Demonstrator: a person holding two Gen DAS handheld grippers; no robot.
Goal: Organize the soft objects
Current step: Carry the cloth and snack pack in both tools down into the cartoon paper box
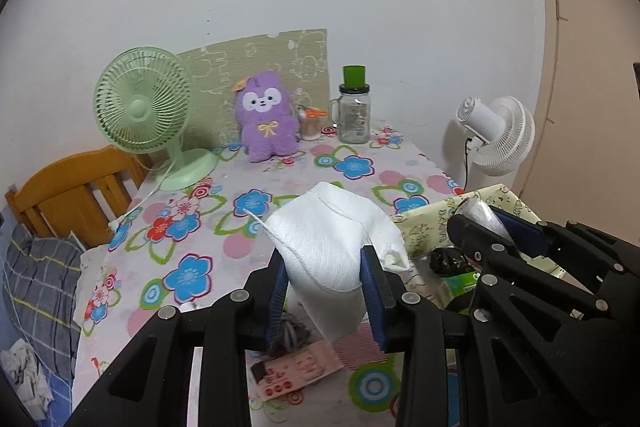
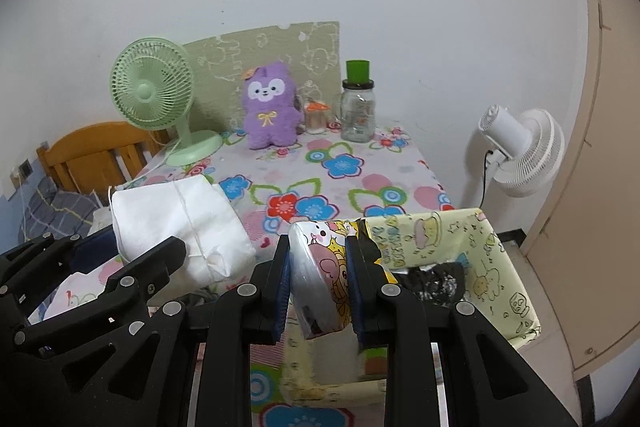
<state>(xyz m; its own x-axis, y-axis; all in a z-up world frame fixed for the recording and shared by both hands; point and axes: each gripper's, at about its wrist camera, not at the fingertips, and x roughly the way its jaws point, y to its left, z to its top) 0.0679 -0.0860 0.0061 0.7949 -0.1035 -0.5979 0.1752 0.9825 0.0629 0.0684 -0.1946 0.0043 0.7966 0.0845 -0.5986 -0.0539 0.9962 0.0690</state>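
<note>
My left gripper (image 1: 326, 265) is shut on a white cloth bundle (image 1: 334, 239) tied with white thread, held above the flowered table; the bundle also shows in the right wrist view (image 2: 180, 227). My right gripper (image 2: 320, 267) is shut on a cartoon-printed tissue pack (image 2: 320, 279), held over the near left edge of the pale yellow cartoon-printed box (image 2: 492, 259). The box holds a dark crumpled item (image 2: 436, 283). In the left wrist view the right gripper (image 1: 492, 223) is at the right over the box (image 1: 424, 227). A purple plush toy (image 1: 266, 121) sits at the back of the table.
A green desk fan (image 1: 142, 107) stands back left, a glass jar with a green lid (image 1: 354, 111) and a small jar (image 1: 310, 125) back centre. A white fan (image 1: 496, 135) stands off the table's right side. A wooden bed frame (image 1: 72, 191) is left. A pink card (image 1: 296, 373) lies near me.
</note>
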